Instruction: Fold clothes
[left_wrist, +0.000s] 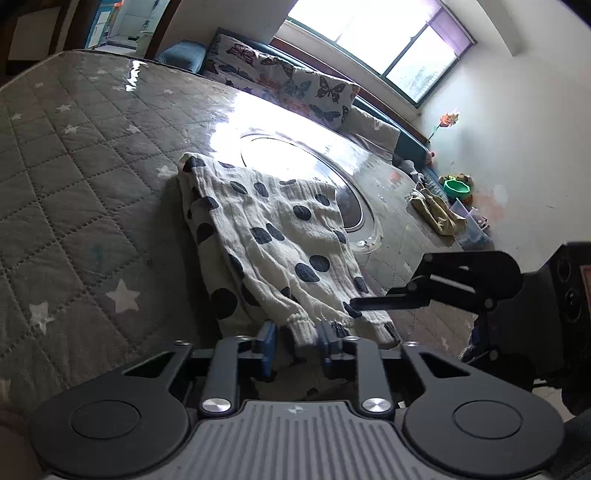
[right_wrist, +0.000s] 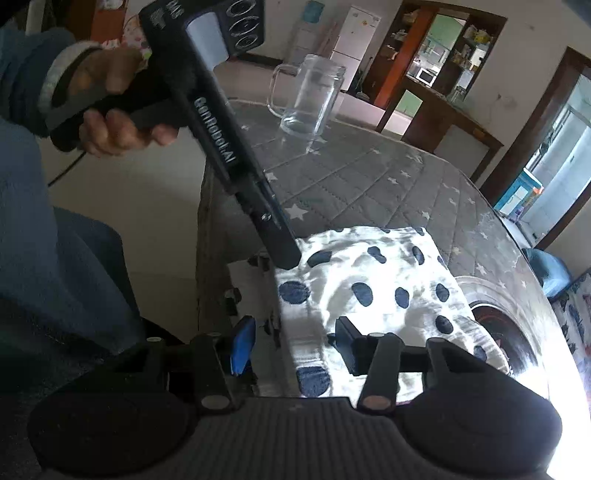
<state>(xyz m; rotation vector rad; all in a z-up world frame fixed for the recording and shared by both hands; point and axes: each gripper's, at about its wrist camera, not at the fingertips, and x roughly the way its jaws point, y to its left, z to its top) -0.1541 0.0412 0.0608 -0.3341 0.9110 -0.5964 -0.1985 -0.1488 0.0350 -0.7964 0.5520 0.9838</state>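
Spotted garment (left_wrist: 273, 240) part-folded on desk (left_wrist: 74, 184); cuff straddled, ungripped, by half-open left hand-held gripper (left_wrist: 295, 341); right hand-held gripper (right_wrist: 291, 345) wide open, empty.

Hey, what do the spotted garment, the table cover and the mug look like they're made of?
The spotted garment looks like soft crinkled cotton gauze, matte, with knit ribbed cuffs. The table cover seems quilted fabric with stitched diamonds, possibly under a glossy clear sheet, given the glare. The mug is clear glass: you see straight through it.
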